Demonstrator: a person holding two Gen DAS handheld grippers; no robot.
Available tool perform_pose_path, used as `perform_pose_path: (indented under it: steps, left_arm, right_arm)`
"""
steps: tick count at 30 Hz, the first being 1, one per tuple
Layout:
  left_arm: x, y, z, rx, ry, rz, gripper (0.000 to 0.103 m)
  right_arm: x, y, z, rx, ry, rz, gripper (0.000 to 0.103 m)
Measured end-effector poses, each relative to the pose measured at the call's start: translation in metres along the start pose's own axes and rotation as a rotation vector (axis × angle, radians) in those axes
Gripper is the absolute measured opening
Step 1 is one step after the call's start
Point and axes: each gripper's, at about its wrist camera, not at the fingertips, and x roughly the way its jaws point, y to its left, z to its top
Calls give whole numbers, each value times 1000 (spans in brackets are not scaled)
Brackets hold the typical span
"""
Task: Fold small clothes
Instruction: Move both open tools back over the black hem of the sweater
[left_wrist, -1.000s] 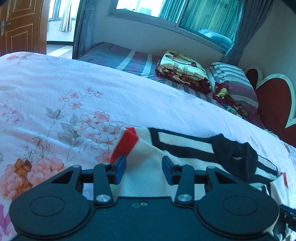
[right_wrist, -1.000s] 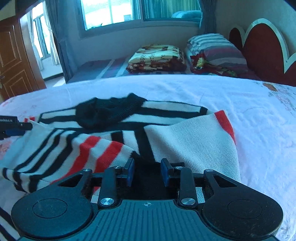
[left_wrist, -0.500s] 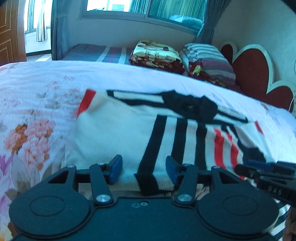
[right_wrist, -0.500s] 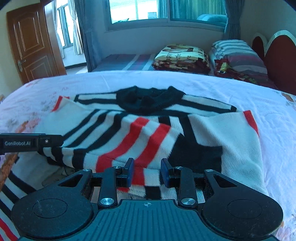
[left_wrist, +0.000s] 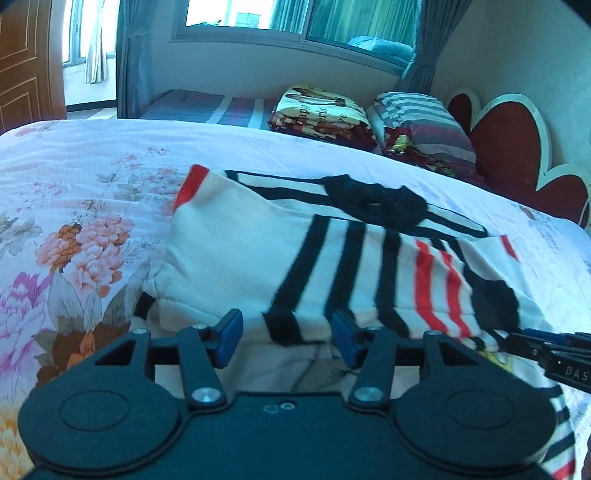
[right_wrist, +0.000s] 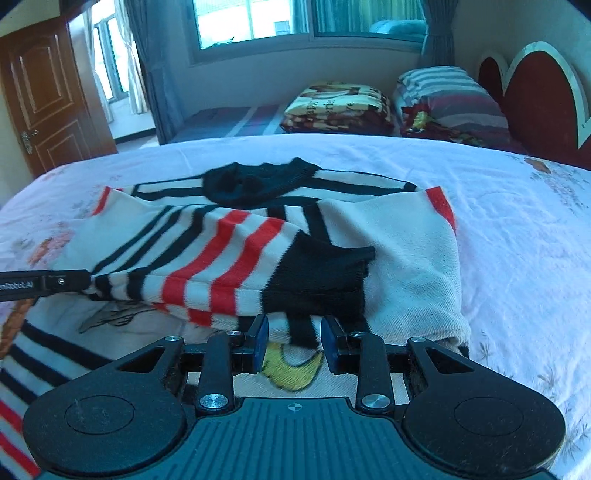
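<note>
A small white sweater (left_wrist: 258, 258) with black and red stripes and a black collar (left_wrist: 376, 203) lies on the bed, both sleeves folded in across the body. It also shows in the right wrist view (right_wrist: 406, 258). My left gripper (left_wrist: 286, 338) is open, hovering just before the near edge of the folded left sleeve. My right gripper (right_wrist: 293, 345) is open above the sweater's lower part, near the black cuff (right_wrist: 317, 277) and a yellow embroidered patch (right_wrist: 291, 369). Neither gripper holds cloth. Each gripper's tip shows at the edge of the other's view.
The bed has a pale floral sheet (left_wrist: 74, 240). Folded blankets (left_wrist: 325, 110) and a striped pillow (left_wrist: 424, 122) lie at the far side by a red heart-shaped headboard (left_wrist: 517, 147). A wooden door (right_wrist: 48, 103) stands at left.
Both grippers have drawn back toward the sweater's near edge and a little upward. The sleeves now lie folded across the body. The right gripper's jaws have opened wider.
</note>
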Motion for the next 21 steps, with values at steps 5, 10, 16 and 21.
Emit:
perform_pose_path:
  steps: [5,10,16,21]
  left_arm:
    - [-22,-24,-17,12,11,-38,53]
    - [-32,-46,-52,66,50,-58,54]
    - [-43,-39,-99,118,76,-4,54]
    - [-68,-20,-118,135,57,35,56]
  right_arm:
    - [-14,23,-19,-35,21,67,31]
    - [-22,43,-46,-94,55,110,31]
    - [-32,34,-84,-156,94,82,31]
    - [-55,8,-102,-160,80,45,31]
